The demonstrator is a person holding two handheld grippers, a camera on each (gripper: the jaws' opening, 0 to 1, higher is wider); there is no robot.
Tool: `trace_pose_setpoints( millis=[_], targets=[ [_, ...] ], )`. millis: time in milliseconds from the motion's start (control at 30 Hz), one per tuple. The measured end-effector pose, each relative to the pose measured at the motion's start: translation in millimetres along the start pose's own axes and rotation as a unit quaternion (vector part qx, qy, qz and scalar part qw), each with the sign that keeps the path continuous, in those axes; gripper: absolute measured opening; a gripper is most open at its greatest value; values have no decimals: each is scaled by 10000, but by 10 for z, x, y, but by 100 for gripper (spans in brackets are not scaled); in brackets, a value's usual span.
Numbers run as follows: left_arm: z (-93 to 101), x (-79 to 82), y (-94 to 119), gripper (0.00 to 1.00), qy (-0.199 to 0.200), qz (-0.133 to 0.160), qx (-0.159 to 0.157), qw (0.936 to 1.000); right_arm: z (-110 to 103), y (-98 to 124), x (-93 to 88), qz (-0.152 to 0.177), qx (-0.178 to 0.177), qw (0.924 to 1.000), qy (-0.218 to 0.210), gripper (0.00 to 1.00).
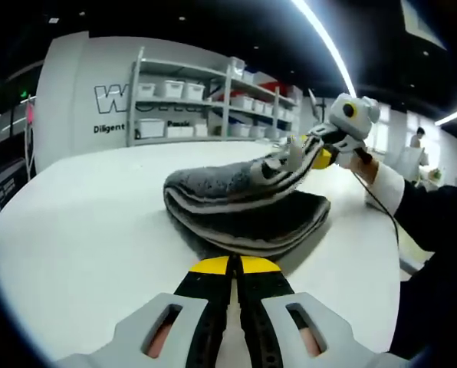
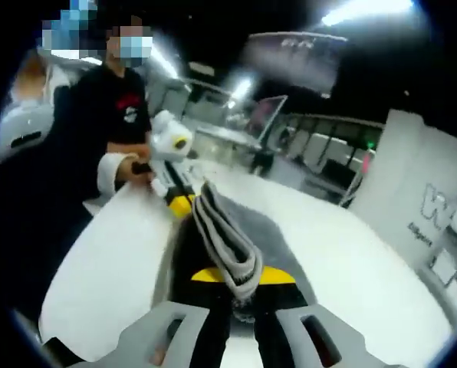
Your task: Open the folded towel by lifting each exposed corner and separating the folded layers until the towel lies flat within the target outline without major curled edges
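Right hand-held gripper point(image 2: 232, 295) clamps the towel's point(image 1: 244, 203) corner, lifting it to separate layers; left hand-held gripper point(image 1: 233, 270) waits clenched, empty.

- Towel point(image 1: 244, 211): grey with pale stripes along its edge, thick pile.
- State: folded, layers stacked in a rounded bundle.
- Pose: one striped corner point(image 2: 232, 253) raised off the stack; lower layers lie flat.
- Location: on the white worktop point(image 1: 83, 238), near its middle.
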State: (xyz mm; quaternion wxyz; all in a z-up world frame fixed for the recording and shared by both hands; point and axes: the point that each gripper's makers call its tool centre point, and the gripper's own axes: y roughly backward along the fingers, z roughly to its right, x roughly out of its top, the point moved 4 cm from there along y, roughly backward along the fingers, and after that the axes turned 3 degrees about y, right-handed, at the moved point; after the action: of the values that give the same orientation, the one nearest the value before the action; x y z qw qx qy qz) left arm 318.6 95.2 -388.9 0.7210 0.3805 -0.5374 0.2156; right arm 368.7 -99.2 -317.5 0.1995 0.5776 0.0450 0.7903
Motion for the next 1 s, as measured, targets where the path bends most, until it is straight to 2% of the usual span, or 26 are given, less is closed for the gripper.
trace_pose_setpoints(
  millis=[33, 200, 433, 633, 1000],
  targets=[
    [1, -1, 0, 2, 4, -1, -2, 10000, 61, 9, -4, 107, -22, 9997, -199, 3],
    [16, -4, -4, 2, -25, -5, 13, 10000, 205, 39, -44, 325, -40, 9986, -422, 3],
    [27, -10, 1, 2, -55, -4, 24, 10000, 209, 11, -58, 569, -53, 9957, -734, 3],
    [28, -11, 11, 2, 0, 14, 11, 10000, 290, 1, -38, 951, -137, 9898, -1048, 3],
    [60, -23, 26, 2, -56, 26, 19, 10000, 305, -156, 9, 1118, -471, 9884, -919, 3]
  ],
)
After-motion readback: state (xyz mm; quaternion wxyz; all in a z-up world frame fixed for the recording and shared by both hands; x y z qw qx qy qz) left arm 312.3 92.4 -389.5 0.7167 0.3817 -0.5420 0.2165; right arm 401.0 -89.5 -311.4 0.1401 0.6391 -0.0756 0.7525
